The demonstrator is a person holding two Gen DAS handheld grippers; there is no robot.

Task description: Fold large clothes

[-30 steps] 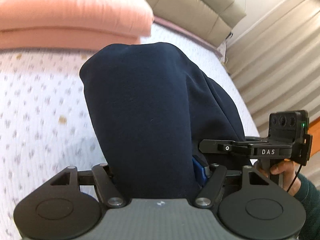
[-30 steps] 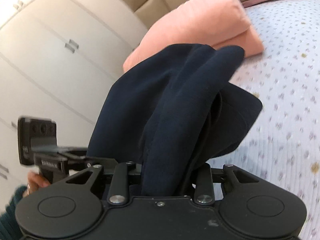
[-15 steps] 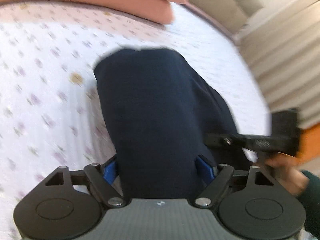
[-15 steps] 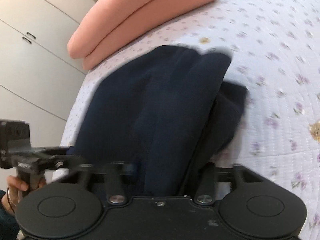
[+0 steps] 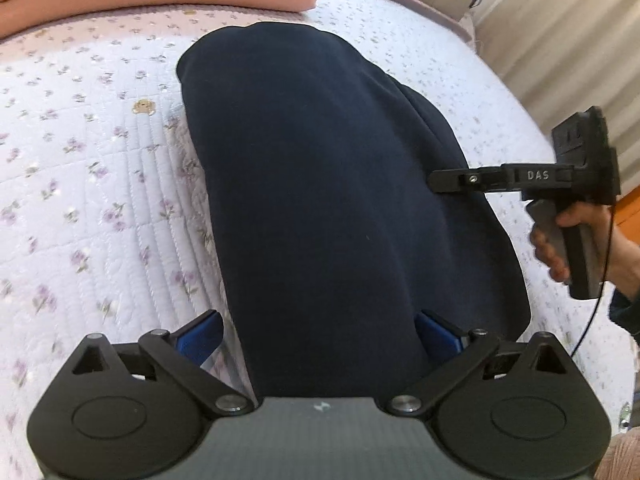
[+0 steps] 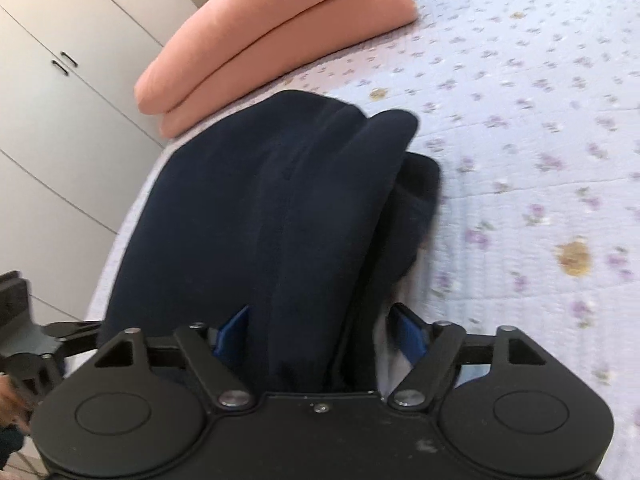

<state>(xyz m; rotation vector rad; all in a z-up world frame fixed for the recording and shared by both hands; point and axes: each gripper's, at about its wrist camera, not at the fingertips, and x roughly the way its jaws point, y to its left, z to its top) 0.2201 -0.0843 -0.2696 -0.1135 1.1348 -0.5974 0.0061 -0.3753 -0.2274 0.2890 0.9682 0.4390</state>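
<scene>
Navy garment [image 5: 320, 200] lies folded on the bed [image 5: 100, 200], near edge between both sets of jaws. My left gripper [image 5: 320, 336] and right gripper [image 6: 320, 332] are opening, pads off the cloth. Risk: fabric snags on a pad as I withdraw and drags the fold open

Folded navy-blue fabric garment [image 5: 320, 184], earlier held raised, now lowered onto floral quilted bedspread [image 5: 80, 184]. Left gripper [image 5: 320, 334] and right gripper [image 6: 318, 330] jaws, earlier clamped on cloth, opening; cloth between blue pads.
</scene>
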